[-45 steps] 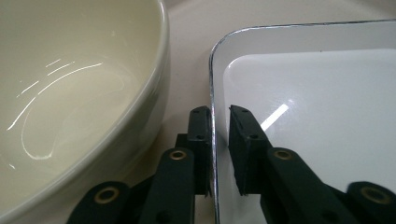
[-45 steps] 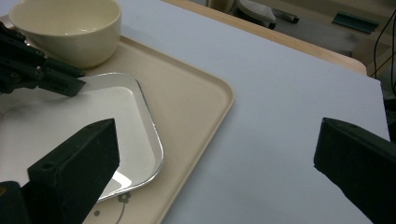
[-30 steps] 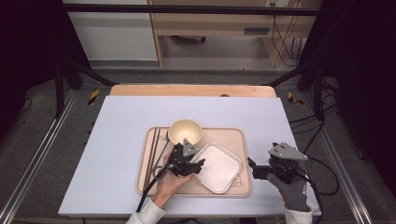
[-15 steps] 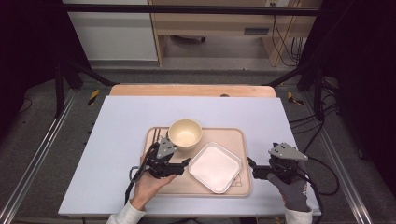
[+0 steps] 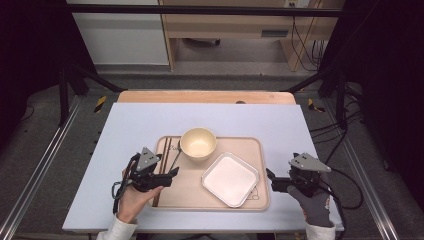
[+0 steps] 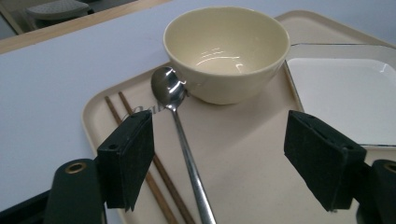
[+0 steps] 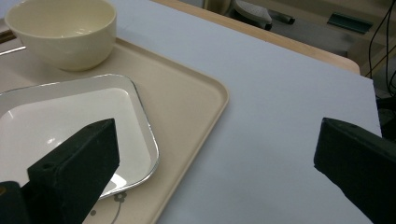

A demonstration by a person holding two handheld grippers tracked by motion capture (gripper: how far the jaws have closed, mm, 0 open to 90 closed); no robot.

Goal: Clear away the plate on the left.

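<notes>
We see the left tongs point(image 5: 172, 173) spread wide over the near-left part of the tray point(image 5: 250, 145), holding nothing. In the left gripper view the spoon point(image 6: 180, 121) lies between the jaws, its head touching the cream bowl point(image 6: 229, 51), and the chopsticks point(image 6: 154, 168) run just left of it. The white square plate point(image 5: 230, 179) sits right of the spoon, near the bowl. The right tongs point(image 5: 270, 179) are spread too, empty, over the pale surface point(image 5: 130, 125) just off the tray's right edge.

Metal spoon point(image 6: 184, 140) flat on tray, bowl-end against cream bowl point(image 6: 227, 51)
</notes>
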